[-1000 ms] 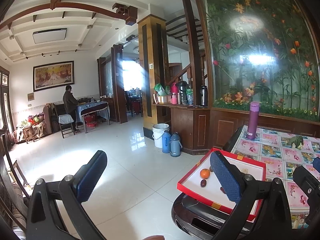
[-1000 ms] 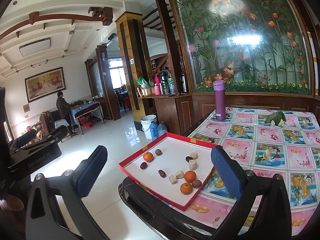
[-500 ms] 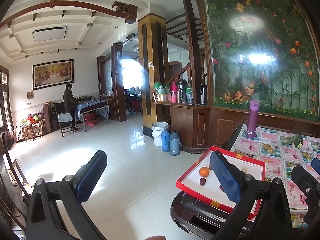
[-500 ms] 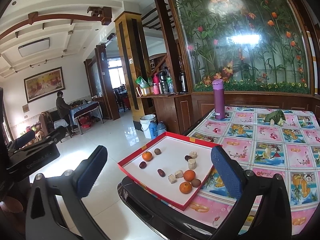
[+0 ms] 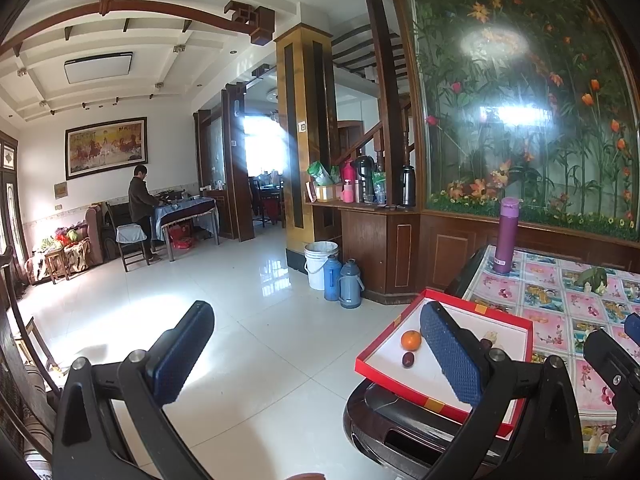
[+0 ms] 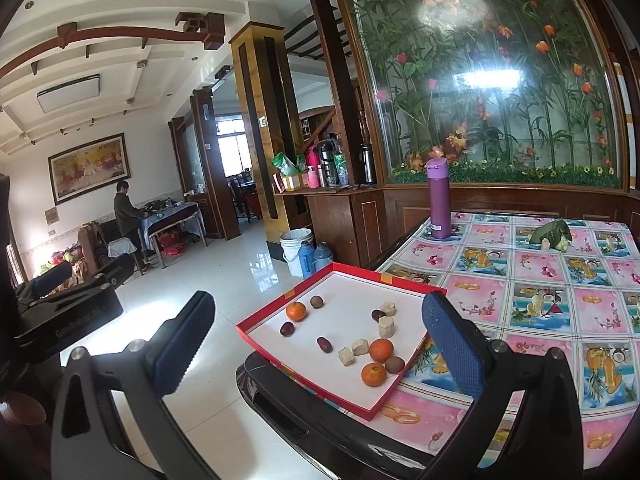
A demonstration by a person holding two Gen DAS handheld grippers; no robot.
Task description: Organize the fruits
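A red-rimmed white tray (image 6: 344, 270) lies at the table's near-left corner, also in the left wrist view (image 5: 374, 370). In it lie three oranges (image 6: 296, 311), dark red dates (image 6: 324, 344), brown round fruits (image 6: 316, 301) and pale cut chunks (image 6: 386, 326). My right gripper (image 6: 316, 344) is open and empty, held above and before the tray. My left gripper (image 5: 316, 354) is open and empty, to the left over the floor; its right finger (image 5: 450, 356) hides part of the tray. One orange (image 5: 411, 339) and a date (image 5: 408, 359) show there.
A purple bottle (image 6: 439, 200) stands at the table's far left on the patterned cloth (image 6: 540, 280). A green leaf-wrapped bundle (image 6: 552, 234) lies far right. A white bucket (image 6: 296, 250) and blue flasks (image 5: 340, 282) stand on the floor. A person (image 5: 140, 204) stands far off.
Both views have shifted slightly: the tray sits a little lower and further left in frame. Both grippers stay open and empty.
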